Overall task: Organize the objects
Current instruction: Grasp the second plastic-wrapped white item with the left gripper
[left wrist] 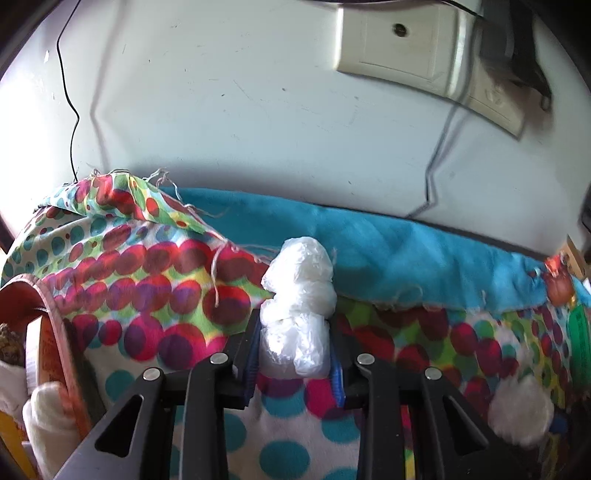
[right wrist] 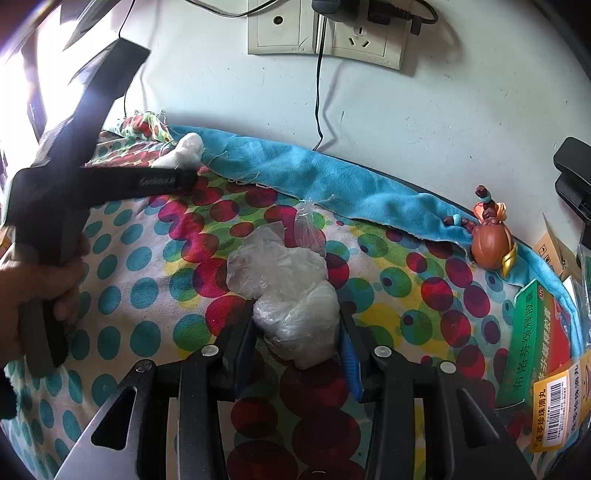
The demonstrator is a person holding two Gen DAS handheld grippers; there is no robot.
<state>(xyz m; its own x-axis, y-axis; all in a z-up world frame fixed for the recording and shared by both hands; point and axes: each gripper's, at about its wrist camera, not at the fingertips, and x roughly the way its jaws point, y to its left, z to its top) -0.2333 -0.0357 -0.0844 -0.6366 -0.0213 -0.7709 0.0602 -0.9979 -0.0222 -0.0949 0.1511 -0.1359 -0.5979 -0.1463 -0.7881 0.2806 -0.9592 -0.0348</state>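
In the left wrist view my left gripper point(left wrist: 295, 319) is shut on a white plastic-wrapped bundle point(left wrist: 301, 277) that sticks up past the blue-padded fingers, over a dotted cloth point(left wrist: 155, 288). The right wrist view shows that same bundle point(right wrist: 186, 149) at the far left, held by the black left gripper with a person's hand point(right wrist: 37, 280) on its grip. My right gripper point(right wrist: 295, 310) is shut on a second, clear plastic-wrapped bundle point(right wrist: 284, 273) resting on the dotted cloth point(right wrist: 147, 258).
A blue cloth point(right wrist: 314, 177) runs along the white wall. A brown figurine point(right wrist: 491, 242), a green medicine box point(right wrist: 535, 332) and a yellow packet point(right wrist: 557, 410) lie at the right. Wall sockets point(right wrist: 325, 33) carry cables. A cotton ball point(left wrist: 521, 413) lies right, an orange-rimmed container point(left wrist: 55, 325) left.
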